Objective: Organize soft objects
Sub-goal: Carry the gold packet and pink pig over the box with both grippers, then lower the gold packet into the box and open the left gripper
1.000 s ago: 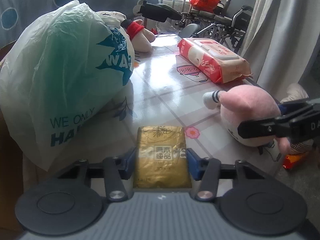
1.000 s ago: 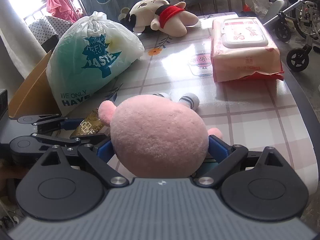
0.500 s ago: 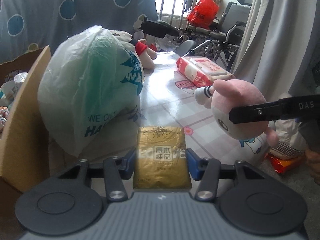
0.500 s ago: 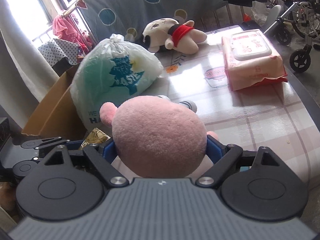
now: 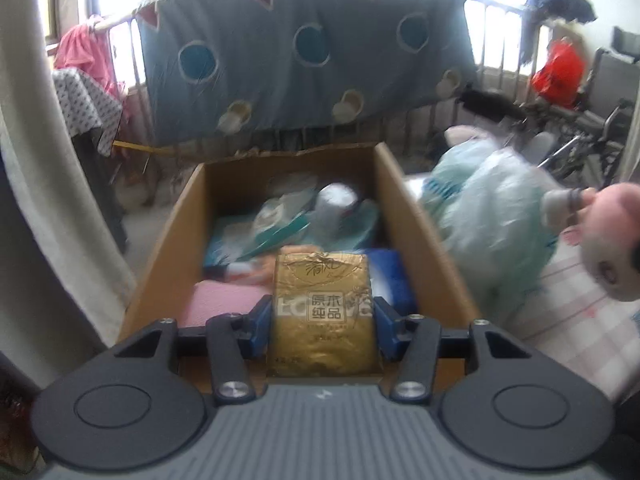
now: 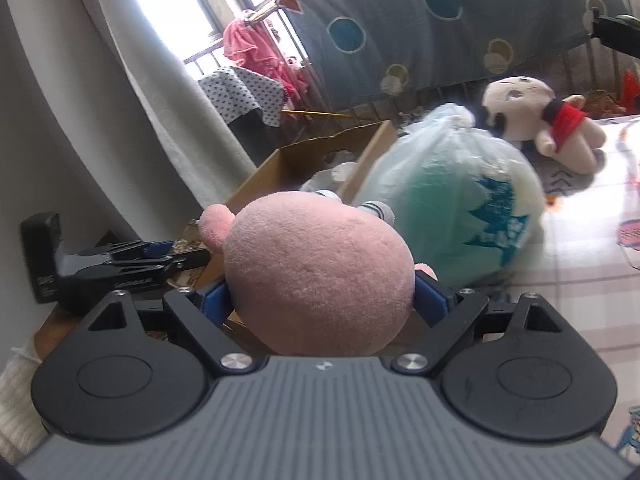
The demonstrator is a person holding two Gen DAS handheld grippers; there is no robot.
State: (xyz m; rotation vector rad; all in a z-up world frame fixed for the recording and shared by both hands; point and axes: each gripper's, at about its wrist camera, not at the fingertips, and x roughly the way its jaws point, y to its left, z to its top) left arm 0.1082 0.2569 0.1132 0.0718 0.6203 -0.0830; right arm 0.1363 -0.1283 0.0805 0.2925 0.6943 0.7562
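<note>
Now gold tissue pack (image 5: 323,312) sits clamped between left jaws

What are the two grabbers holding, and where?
Left gripper clamps the gold pack by its sides. Right gripper squeezes the pink plush around its round head.

Glossy gold foil pack (image 5: 323,312), fuzzy pink plush (image 6: 318,276)

Spotted blue cloth (image 5: 304,64) on railing, red bag (image 5: 558,76).
</note>
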